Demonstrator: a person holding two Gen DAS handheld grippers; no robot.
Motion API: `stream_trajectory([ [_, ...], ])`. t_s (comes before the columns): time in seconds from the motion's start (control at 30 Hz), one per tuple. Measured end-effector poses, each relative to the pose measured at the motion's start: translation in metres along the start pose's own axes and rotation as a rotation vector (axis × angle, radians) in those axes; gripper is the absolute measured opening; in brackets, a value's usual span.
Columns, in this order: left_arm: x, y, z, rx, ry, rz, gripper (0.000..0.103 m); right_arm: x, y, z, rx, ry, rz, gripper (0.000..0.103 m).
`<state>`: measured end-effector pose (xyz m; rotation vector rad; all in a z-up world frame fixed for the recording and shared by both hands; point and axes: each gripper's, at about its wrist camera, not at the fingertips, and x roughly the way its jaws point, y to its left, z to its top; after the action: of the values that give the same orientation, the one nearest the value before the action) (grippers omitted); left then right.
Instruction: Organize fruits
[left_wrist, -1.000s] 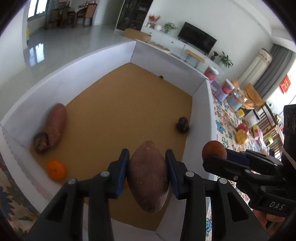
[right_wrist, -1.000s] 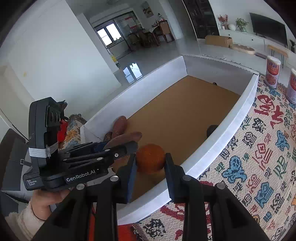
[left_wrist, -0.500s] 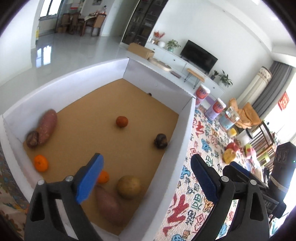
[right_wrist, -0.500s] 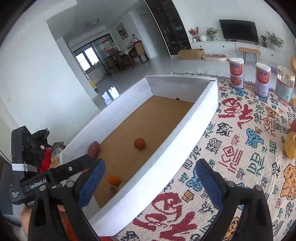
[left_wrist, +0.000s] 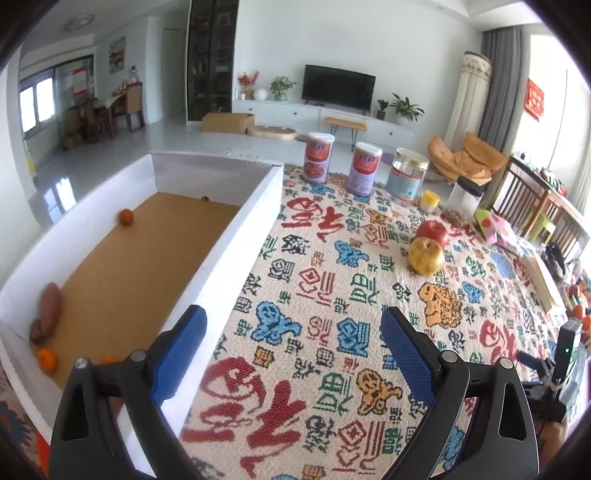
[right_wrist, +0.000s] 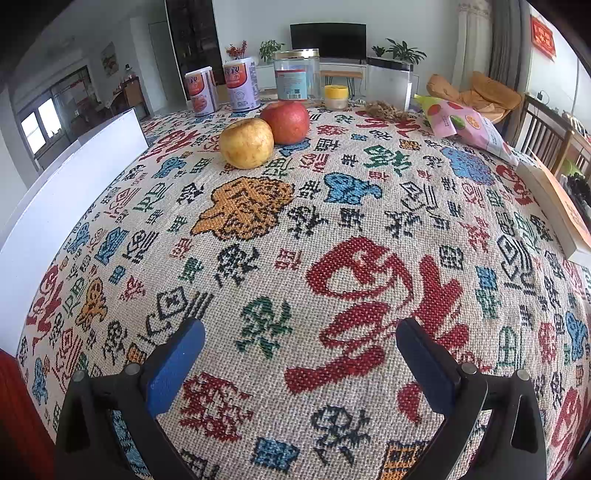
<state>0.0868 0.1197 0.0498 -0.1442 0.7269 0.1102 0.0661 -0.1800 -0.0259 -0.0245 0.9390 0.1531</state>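
A yellow apple (right_wrist: 246, 143) and a red apple (right_wrist: 285, 122) sit touching on the patterned cloth, far ahead of my right gripper (right_wrist: 300, 349), which is open and empty. In the left wrist view the same yellow apple (left_wrist: 425, 255) and red apple (left_wrist: 432, 232) lie ahead right of my open, empty left gripper (left_wrist: 293, 334). The white-walled box (left_wrist: 240, 236) at left holds a sweet potato (left_wrist: 51, 308), an orange (left_wrist: 47, 359) and a round orange-brown fruit (left_wrist: 126, 216).
Two cans (left_wrist: 318, 162) (left_wrist: 365, 168), a glass jar (left_wrist: 406, 179) and a small yellow-lidded jar (left_wrist: 430, 201) stand at the cloth's far edge. A snack bag (right_wrist: 461, 123) and a book (right_wrist: 554, 199) lie at right. The box wall (right_wrist: 70, 181) runs along the left.
Both grippers swung right, away from the box and out over the cloth toward the apples. Both stayed open and empty; the orange-brown fruit rolled to the box's far left wall.
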Motion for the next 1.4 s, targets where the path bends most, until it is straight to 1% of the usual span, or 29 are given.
stream_trajectory([
  [0.1,0.005,-0.018,-0.004,0.032,0.011,-0.01,0.097,-0.001,-0.021,-0.008,0.021,-0.007,-0.039,0.103],
  [0.2,0.018,-0.036,-0.019,0.069,0.055,-0.048,0.098,0.002,-0.028,-0.013,0.016,-0.013,-0.093,0.103],
  [0.33,0.046,-0.067,-0.051,0.147,0.15,-0.105,0.098,0.009,-0.031,-0.014,0.03,0.008,-0.11,0.103],
  [0.43,0.066,-0.096,-0.073,0.216,0.194,-0.125,0.098,0.011,-0.031,-0.015,0.031,0.016,-0.107,0.103],
  [0.53,0.083,-0.124,-0.085,0.288,0.2,-0.135,0.098,0.011,-0.031,-0.015,0.03,0.018,-0.109,0.103],
  [0.6,0.092,-0.14,-0.086,0.324,0.187,-0.135,0.098,0.011,-0.031,-0.015,0.032,0.018,-0.106,0.103],
  [0.7,0.108,-0.159,-0.084,0.365,0.176,-0.117,0.098,0.011,-0.031,-0.015,0.031,0.018,-0.106,0.103],
  [0.77,0.119,-0.165,-0.084,0.372,0.191,-0.105,0.098,0.011,-0.031,-0.015,0.031,0.018,-0.106,0.103],
  [0.8,0.121,-0.165,-0.083,0.351,0.184,-0.117,0.099,0.011,-0.031,-0.015,0.031,0.018,-0.106,0.103],
  [0.87,0.125,-0.161,-0.082,0.323,0.197,-0.122,0.102,0.011,-0.031,-0.015,0.031,0.018,-0.106,0.103],
  [0.93,0.128,-0.156,-0.081,0.295,0.215,-0.145,0.103,0.011,-0.031,-0.015,0.032,0.018,-0.106,0.103],
  [1.4,0.129,-0.157,-0.082,0.299,0.214,-0.143,0.103,0.011,-0.032,-0.015,0.031,0.019,-0.106,0.103],
])
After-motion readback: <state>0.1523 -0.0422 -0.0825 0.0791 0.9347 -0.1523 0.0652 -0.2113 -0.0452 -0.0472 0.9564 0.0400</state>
